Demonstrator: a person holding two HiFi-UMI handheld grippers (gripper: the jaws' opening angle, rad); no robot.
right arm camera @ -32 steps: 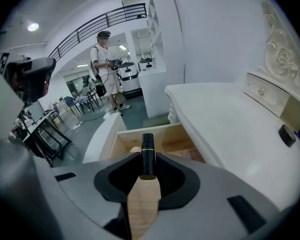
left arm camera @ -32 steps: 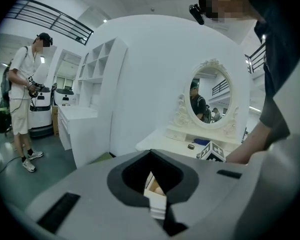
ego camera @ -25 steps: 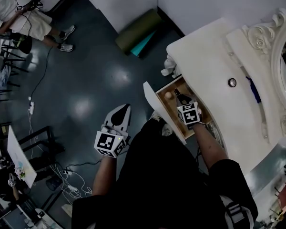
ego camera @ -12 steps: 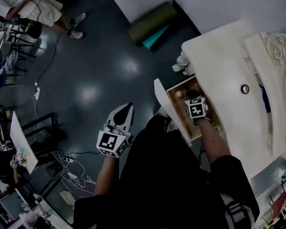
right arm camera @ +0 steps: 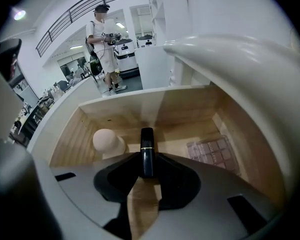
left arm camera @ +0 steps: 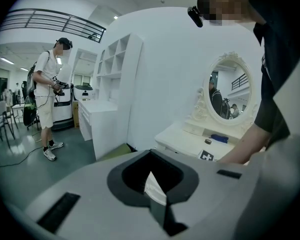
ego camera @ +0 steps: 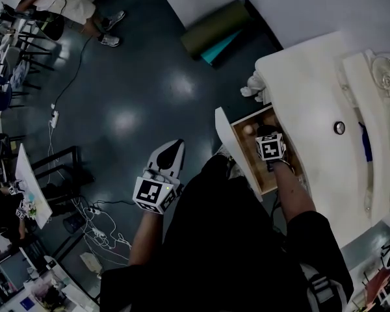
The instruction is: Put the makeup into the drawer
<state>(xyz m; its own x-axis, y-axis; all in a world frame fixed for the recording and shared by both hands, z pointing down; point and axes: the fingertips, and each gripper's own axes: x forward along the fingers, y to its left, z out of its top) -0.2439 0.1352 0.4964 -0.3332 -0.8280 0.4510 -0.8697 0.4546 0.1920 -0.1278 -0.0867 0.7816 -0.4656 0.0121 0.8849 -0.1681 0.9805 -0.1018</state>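
The right gripper clamps a black lipstick tube by its near end within the open wooden drawer. The tube's long axis follows the jaws, its far end pointing toward the drawer's back wall. The left gripper is closed and empty.

Floor: dark, glossy, lamp glare at 10 o'clock | Wall: white, at 1 o'clock, rolled green mat at its foot | Furniture: white desk at 3 o'clock, ornate oval mirror on it; white shelf unit | Cables: lay at 8 o'clock | Light: ceiling strips were lit
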